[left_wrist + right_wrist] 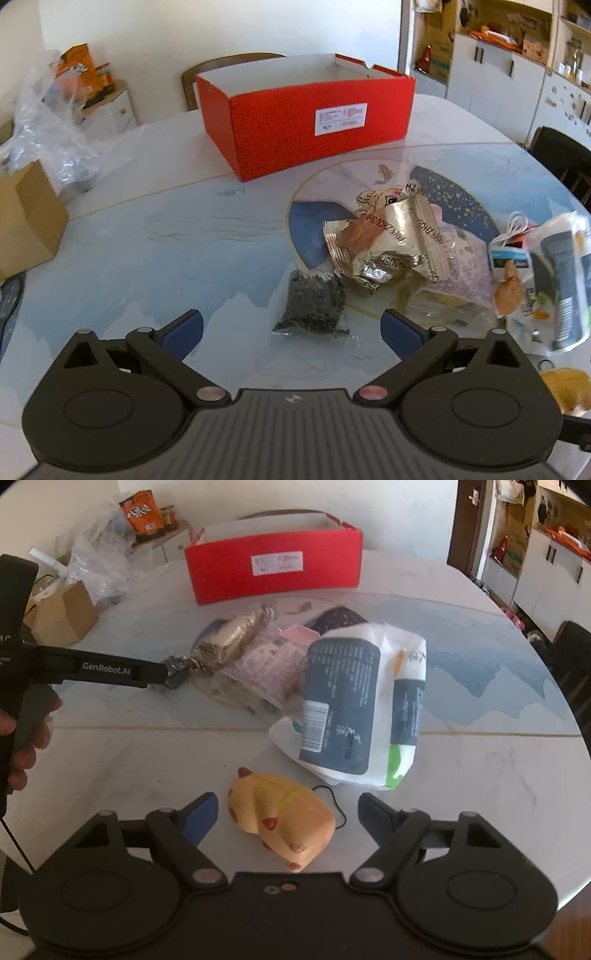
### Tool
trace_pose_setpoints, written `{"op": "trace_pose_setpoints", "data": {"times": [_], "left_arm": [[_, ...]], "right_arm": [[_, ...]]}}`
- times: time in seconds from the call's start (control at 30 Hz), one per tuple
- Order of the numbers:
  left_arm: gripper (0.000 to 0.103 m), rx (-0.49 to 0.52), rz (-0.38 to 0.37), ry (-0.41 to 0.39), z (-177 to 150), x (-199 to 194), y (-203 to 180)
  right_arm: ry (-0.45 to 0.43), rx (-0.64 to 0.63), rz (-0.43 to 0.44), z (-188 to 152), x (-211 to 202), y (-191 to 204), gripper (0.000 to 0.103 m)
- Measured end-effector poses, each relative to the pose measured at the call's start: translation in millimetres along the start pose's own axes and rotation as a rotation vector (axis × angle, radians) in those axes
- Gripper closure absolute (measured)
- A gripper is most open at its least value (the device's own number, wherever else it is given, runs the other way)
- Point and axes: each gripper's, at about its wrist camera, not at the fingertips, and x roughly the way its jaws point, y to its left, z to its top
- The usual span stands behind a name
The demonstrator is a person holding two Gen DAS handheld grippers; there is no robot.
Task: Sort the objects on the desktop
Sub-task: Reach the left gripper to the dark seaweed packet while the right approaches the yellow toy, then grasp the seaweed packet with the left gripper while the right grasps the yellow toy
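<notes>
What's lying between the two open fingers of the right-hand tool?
A yellow squishy toy with brown spots lies on the table between the right gripper's open fingers, touching neither; the right wrist view shows it.

L gripper [291, 325] jaws wide apart, R gripper [286, 808] likewise, both low over table

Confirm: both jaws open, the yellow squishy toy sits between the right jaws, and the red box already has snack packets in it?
Not quite. The left wrist view shows only bare white walls in the visible part of the red box; the snack packets still lie on the table. The toy does sit between the open right jaws.
</notes>
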Motion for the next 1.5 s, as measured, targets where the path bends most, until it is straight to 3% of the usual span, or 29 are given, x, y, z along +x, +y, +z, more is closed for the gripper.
{"op": "trace_pose_setpoints", "data": {"times": [0.33, 0.53, 0.67, 0.87, 1.2, 1.5], "left_arm": [[0.001, 0.031, -0.011, 0.022, 7, 28, 0], [0.018, 0.019, -0.035, 0.049, 9, 38, 3], [0.04, 0.015, -0.056, 0.06, 9, 40, 7], [0.058, 0.019, -0.071, 0.058, 10, 40, 11], [0.064, 0.047, -0.099, 0.035, 13, 27, 19], [0.064, 0.058, -0.152, 0.0, 26, -8, 22]], "right_arm": [[0.073, 0.009, 0.005, 2, 17, -1, 0.025], [0.084, 0.026, 0.038, 2, 20, 1, 0.029], [0.09, 0.024, 0.056, 2, 21, 2, 0.041], [0.08, 0.037, 0.042, 3, 18, -1, 0.045], [0.024, 0.081, 0.021, 19, 0, 2, 0.047], [-0.058, 0.134, 0.02, 61, -16, 9, 0.047]]}}
